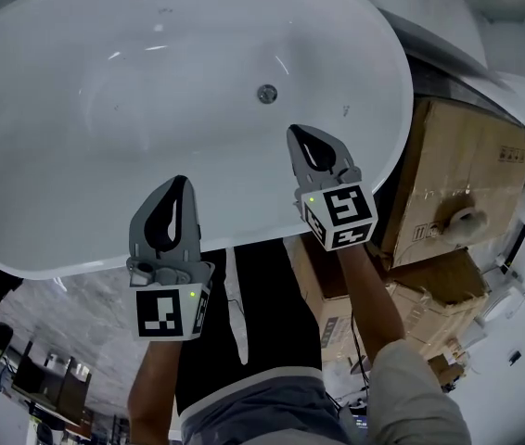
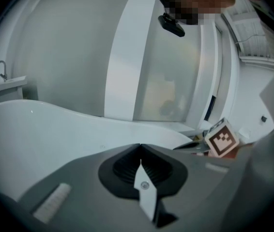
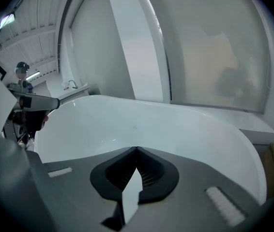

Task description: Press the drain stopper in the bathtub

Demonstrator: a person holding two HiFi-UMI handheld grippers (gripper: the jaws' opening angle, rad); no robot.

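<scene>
A white oval bathtub (image 1: 77,128) fills the head view, with a round metal drain stopper (image 1: 267,93) on its floor right of the middle. My right gripper (image 1: 294,132) is shut and empty; it hangs inside the tub, a short way from the stopper on the near side and not touching it. Over the tub's near rim my left gripper (image 1: 182,181) is also shut on nothing. The left gripper view has the closed jaws (image 2: 139,146) above the tub rim (image 2: 54,122). The right gripper's closed tips (image 3: 136,149) face the tub basin (image 3: 166,124). Neither gripper view shows the stopper.
Stacked cardboard boxes (image 1: 457,184) stand right beside the tub's right end. Part of another white tub (image 1: 439,17) lies at the far right. A faucet (image 2: 1,70) on a white ledge is at the left edge of the left gripper view. White wall panels stand behind the tub.
</scene>
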